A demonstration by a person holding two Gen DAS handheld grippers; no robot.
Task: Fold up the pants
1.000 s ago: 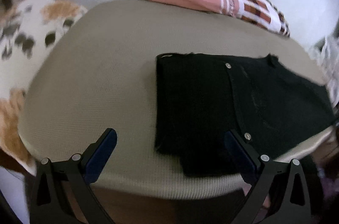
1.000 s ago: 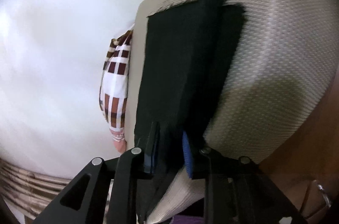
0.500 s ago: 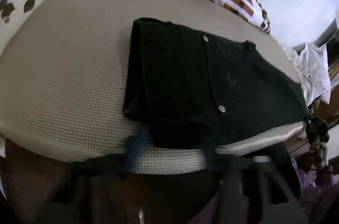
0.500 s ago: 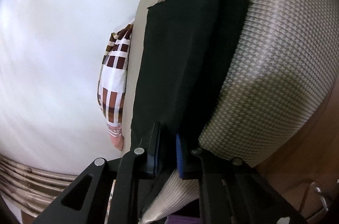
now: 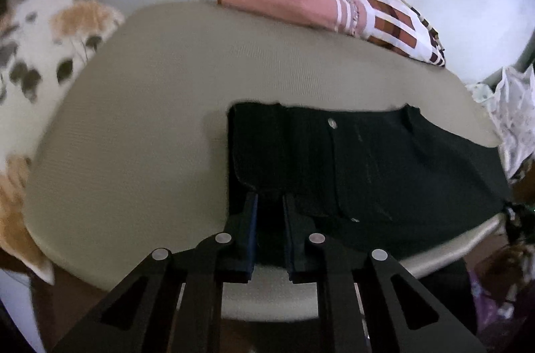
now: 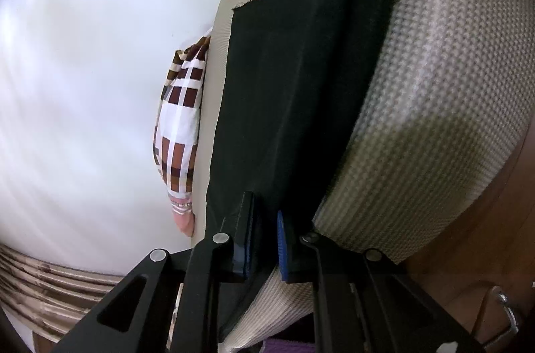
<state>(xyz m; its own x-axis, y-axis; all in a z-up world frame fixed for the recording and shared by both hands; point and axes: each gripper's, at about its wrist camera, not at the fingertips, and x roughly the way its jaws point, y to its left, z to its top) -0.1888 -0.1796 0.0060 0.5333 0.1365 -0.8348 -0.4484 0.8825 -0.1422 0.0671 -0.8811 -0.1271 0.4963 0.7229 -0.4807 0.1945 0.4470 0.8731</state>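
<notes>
Pants (image 5: 351,165): black, already folded into a compact stack, lying on right half of beige cushion (image 5: 150,132), near edge overhanging slightly.

Change vs 1 s ago: left gripper (image 5: 270,212) was wide apart over bare cushion; now fingers closed onto near-left pants edge. Right gripper (image 6: 265,226) unchanged, clamped on pants end.

Implication: both ends gripped, so next fold or lift is likely set up.

Brands/labels/writing: none legible. Rivets visible only.

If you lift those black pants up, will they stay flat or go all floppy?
Probably floppy: the black pants are soft cloth, folded in layers and drooping over the cushion edge. With both tongs pinching separate edges, the middle would likely sag.
</notes>
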